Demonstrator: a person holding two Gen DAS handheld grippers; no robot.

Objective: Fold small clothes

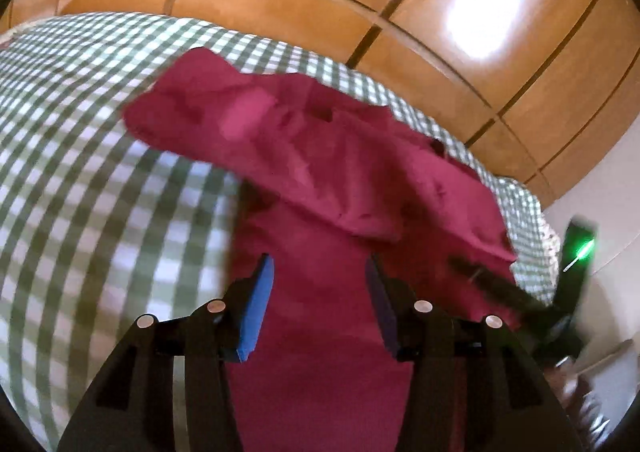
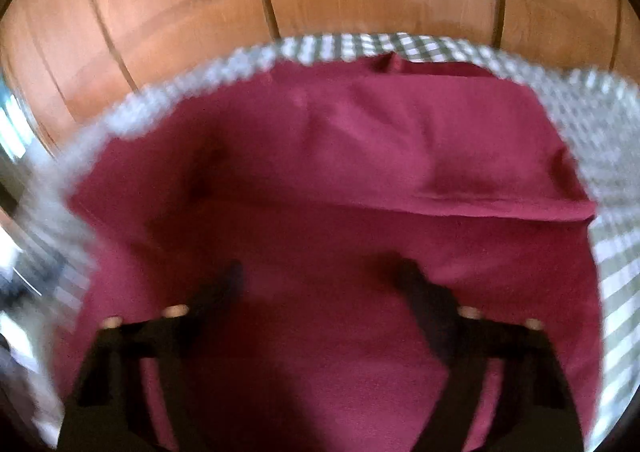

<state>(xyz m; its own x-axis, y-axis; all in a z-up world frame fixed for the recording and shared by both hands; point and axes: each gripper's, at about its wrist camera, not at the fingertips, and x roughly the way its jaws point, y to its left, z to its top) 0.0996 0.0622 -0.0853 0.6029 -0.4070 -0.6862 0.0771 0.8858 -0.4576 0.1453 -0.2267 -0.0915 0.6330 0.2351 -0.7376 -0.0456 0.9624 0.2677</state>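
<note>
One crimson garment [image 1: 320, 172] lies rumpled on the green-checked cloth [image 1: 80, 172], its upper part folded over, its long axis running away from both cameras. Left gripper [image 1: 320, 272] and right gripper [image 2: 320, 272] hang spread, grasping nothing.

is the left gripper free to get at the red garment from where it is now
Probably yes: the left gripper is open right over the red garment, which lies on the checked cloth, with nothing between its fingers and the fabric.

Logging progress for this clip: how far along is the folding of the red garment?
Partly done: the red garment on the checked cloth shows one flap folded over. Nothing in hand: the left gripper and right gripper are open above it. Remaining folds are left.
</note>
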